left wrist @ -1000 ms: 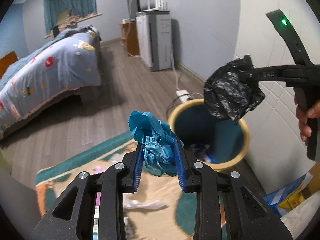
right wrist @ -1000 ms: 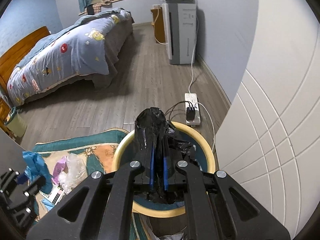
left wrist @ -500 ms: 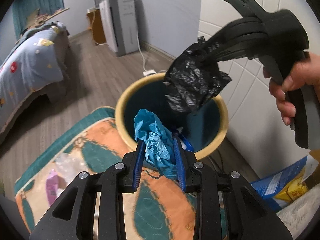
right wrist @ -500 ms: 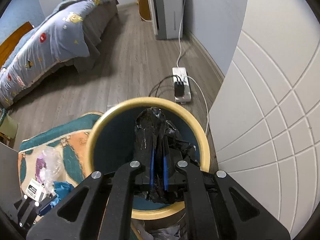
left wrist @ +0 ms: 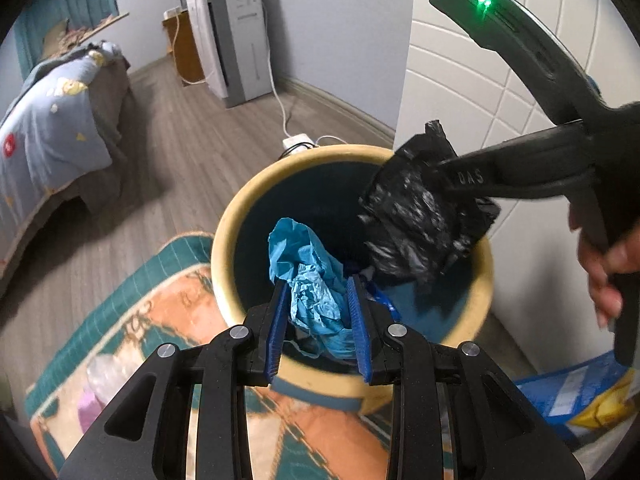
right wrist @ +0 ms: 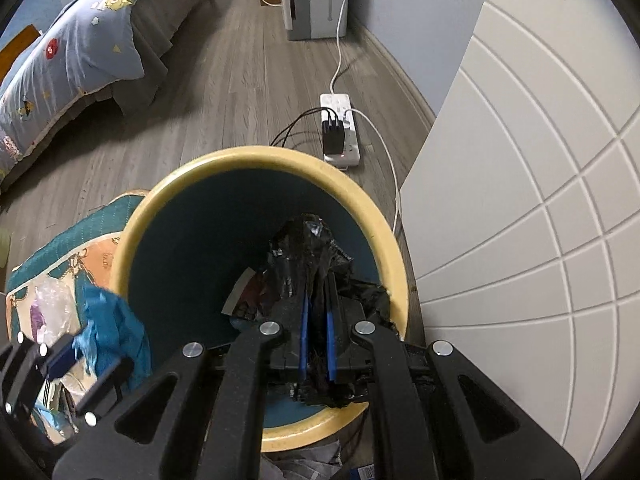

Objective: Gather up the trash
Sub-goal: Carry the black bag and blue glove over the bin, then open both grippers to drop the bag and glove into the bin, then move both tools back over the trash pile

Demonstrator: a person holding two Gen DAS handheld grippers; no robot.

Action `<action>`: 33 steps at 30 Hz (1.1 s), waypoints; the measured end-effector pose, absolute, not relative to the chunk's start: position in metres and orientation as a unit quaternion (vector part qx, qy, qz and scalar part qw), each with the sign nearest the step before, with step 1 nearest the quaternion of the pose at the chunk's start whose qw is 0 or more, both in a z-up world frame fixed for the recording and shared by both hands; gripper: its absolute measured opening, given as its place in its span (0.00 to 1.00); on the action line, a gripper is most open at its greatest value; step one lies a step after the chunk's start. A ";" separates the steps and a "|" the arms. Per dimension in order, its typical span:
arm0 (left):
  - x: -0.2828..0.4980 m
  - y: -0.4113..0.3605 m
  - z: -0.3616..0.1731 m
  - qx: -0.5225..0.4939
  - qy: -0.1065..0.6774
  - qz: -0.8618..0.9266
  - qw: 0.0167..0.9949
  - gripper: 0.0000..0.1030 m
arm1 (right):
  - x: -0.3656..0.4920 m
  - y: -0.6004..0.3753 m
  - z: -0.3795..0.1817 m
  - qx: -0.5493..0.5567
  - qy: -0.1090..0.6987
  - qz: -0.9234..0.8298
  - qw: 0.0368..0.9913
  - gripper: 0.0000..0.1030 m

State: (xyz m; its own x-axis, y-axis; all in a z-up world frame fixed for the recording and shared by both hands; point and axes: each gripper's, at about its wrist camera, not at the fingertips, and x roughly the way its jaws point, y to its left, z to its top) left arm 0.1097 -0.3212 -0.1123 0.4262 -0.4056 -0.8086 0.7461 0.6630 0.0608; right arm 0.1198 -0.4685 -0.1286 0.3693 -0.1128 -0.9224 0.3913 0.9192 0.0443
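Trash is held in both grippers over the bin (left wrist: 224,240), a round bin with a yellow rim and a dark blue inside. A crumpled blue paper wad (left wrist: 316,280) is pinched between the blue fingers (left wrist: 277,330) of the left gripper (left wrist: 318,330). The fingers are pressed on its two sides, and the top of the wad sticks up past the fingertips. It is held just over the near rim of the bin, above the opening.

A crumpled black plastic bag (right wrist: 308,256) is clamped in the right gripper (right wrist: 316,344). Its blue fingers (right wrist: 303,340) are almost together, with only thin plastic between them. The bag bulges out past the fingertips and hangs inside the mouth of the bin, near the right side of the rim. In the left wrist view the bag (left wrist: 424,224) is seen over the far right part of the opening, to the right of the blue wad and apart from it. A hand (left wrist: 608,276) is seen on the right gripper's handle.

Some scraps are seen at the bottom of the bin. The bin stands on a wooden floor (right wrist: 224,92) beside a rug (left wrist: 160,320), with a bed (right wrist: 80,24) farther back
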 end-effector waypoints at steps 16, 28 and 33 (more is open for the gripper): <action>0.116 -0.287 -0.114 0.194 0.388 -0.321 0.842 0.78 | 0.139 -0.444 -0.147 0.130 0.534 -0.115 0.827 0.06; 0.111 -0.261 -0.101 0.190 0.382 -0.292 0.856 0.87 | 0.134 -0.448 -0.127 0.128 0.502 -0.141 0.843 0.80; 0.100 -0.234 -0.078 0.179 0.367 -0.267 0.873 0.92 | 0.128 -0.434 -0.108 0.106 0.488 -0.137 0.855 0.94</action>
